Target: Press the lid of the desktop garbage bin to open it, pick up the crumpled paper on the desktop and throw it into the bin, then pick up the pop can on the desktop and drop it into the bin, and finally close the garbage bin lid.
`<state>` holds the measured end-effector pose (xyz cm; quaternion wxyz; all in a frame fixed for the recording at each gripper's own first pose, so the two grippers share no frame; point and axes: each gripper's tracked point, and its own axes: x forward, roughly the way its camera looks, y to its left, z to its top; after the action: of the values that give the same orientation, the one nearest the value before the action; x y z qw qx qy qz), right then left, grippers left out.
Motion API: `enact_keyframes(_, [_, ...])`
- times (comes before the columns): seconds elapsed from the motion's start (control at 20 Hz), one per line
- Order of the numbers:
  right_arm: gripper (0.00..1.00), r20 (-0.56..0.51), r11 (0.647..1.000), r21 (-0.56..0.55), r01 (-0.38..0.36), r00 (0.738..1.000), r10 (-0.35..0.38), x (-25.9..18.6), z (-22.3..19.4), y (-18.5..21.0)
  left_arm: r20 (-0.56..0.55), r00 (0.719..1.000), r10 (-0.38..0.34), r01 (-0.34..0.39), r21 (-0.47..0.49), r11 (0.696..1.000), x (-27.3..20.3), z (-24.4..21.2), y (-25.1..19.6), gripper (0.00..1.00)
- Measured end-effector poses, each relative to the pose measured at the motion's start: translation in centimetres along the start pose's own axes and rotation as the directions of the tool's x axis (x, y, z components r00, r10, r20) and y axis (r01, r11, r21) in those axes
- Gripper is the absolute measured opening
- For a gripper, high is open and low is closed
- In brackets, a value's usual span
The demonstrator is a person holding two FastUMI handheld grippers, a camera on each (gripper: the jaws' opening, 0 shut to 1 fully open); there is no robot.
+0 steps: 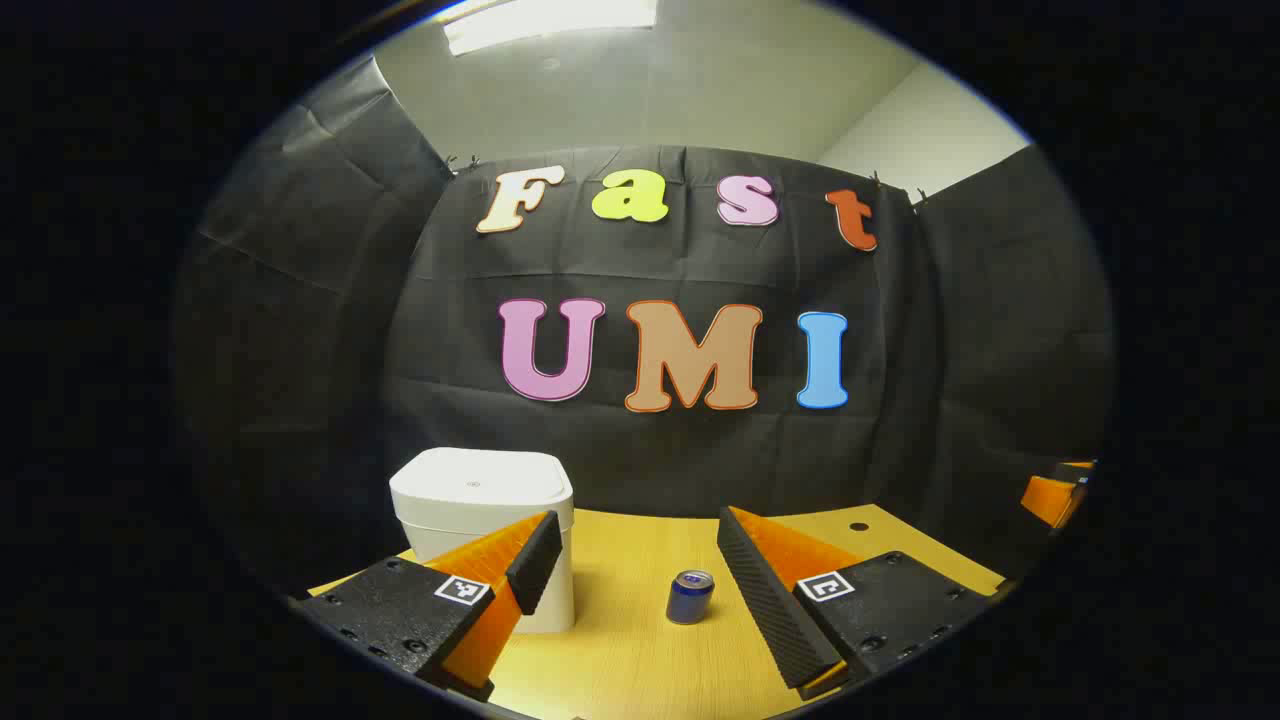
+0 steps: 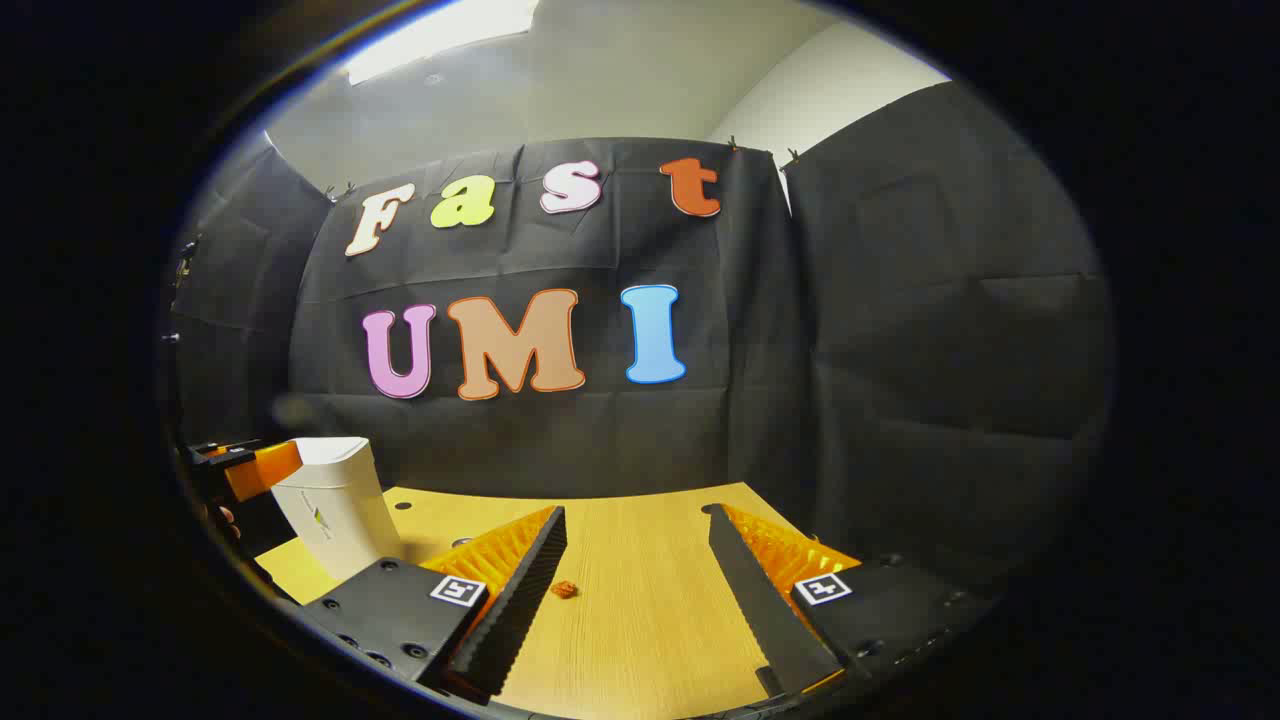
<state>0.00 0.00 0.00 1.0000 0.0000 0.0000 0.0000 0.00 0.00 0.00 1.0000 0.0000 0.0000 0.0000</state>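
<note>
Wooden desk [image 1: 640,560] holds lidded, closed bin [image 1: 483,525].

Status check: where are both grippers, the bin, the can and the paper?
Left gripper and right gripper open, empty. Bin lid shut. Pop can upright; crumpled paper on desktop. Nothing blocking.

In the left gripper view, the left gripper [image 1: 632,575] hangs over the light wooden desk [image 1: 640,660] with its jaws spread wide. A white, round-cornered plastic bin [image 1: 482,520] with its lid down stands toward the desk's far left. A small blue pop can [image 1: 690,597] stands upright mid-desk, between the fingers but farther off.
</note>
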Motion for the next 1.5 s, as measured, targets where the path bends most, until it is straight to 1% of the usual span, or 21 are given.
enact_keyframes(0.1, [0.96, -0.01, 1.0, -0.004, -0.01, 1.0, 0.01, 0.4, -0.2, 0.4, 0.0, 1.0, 0.005, -0.005, 0.001, 1.0, -0.1, 0.1, 0.2, 0.95])
enact_keyframes(0.15, [0.96, -0.016, 1.0, -0.009, -0.015, 1.0, 0.015, 0.6, -0.3, 0.6, -0.003, 1.0, 0.007, -0.007, 0.003, 1.0, -0.1, -0.1, 0.4, 0.98])
enact_keyframes(0.3, [0.96, -0.021, 0.999, -0.012, -0.036, 0.999, 0.036, 0.7, -0.5, 1.4, -0.004, 1.0, 0.02, -0.02, 0.012, 1.0, -0.2, 0.2, 1.0, 0.98])
enact_keyframes(0.35, [0.96, -0.019, 0.999, -0.012, -0.041, 0.999, 0.041, 0.7, -0.5, 1.5, 0.002, 1.0, 0.025, -0.025, 0.012, 1.0, -0.3, 0.4, 1.1, 0.95])
enact_keyframes(0.4, [0.96, -0.015, 0.999, -0.012, -0.043, 0.999, 0.043, 0.6, -0.4, 1.6, 0.006, 1.0, 0.027, -0.027, 0.01, 1.0, -0.3, 0.7, 1.1, 0.95])
enact_keyframes(0.45, [0.96, -0.01, 0.999, -0.011, -0.045, 0.999, 0.045, 0.7, -0.3, 1.6, 0.008, 1.0, 0.025, -0.025, 0.008, 1.0, -0.3, 0.7, 0.9, 0.98])
enact_keyframes(0.5, [0.96, -0.01, 0.999, -0.009, -0.047, 0.999, 0.047, 0.7, -0.3, 1.6, 0.013, 1.0, 0.023, -0.023, 0.009, 1.0, -0.4, 0.9, 0.7, 0.98])
enact_keyframes(0.55, [0.96, -0.011, 0.999, -0.004, -0.048, 0.999, 0.048, 0.8, -0.4, 1.7, 0.018, 1.0, 0.022, -0.022, 0.011, 1.0, -0.6, 1.1, 0.6, 0.95])
enact_keyframes(0.6, [0.96, -0.013, 0.999, 0.003, -0.052, 0.999, 0.052, 0.7, -0.6, 1.7, 0.022, 1.0, 0.022, -0.022, 0.015, 1.0, -0.8, 1.2, 0.5, 0.98])
enact_keyframes(0.65, [0.96, -0.017, 0.998, 0.009, -0.056, 0.998, 0.056, 0.7, -0.7, 1.8, 0.024, 0.999, 0.02, -0.02, 0.017, 1.0, -1.0, 1.2, 0.4, 0.95])
enact_keyframes(0.75, [0.96, -0.026, 0.998, 0.016, -0.065, 0.998, 0.065, 0.7, -1.0, 2.0, 0.024, 1.0, 0.021, -0.021, 0.017, 1.0, -1.3, 1.2, 0.3, 0.95])
enact_keyframes(1.15, [0.96, -0.032, 0.995, 0.017, -0.094, 0.995, 0.094, 0.6, -1.1, 2.1, 0.018, 0.998, 0.053, -0.053, -0.006, 0.999, -2.0, 1.1, 0.7, 0.95])
enact_keyframes(1.3, [0.96, -0.036, 0.993, 0.032, -0.11, 0.993, 0.111, 1.1, -1.3, 1.9, 0.018, 0.998, 0.062, -0.062, 0.001, 0.998, -2.3, 1.4, 0.3, 0.95])
enact_keyframes(1.5, [0.96, -0.057, 0.987, 0.04, -0.153, 0.986, 0.155, 1.6, -1.9, 2.0, 0.012, 0.998, 0.069, -0.068, -0.009, 0.998, -3.0, 1.5, -1.5, 0.95])
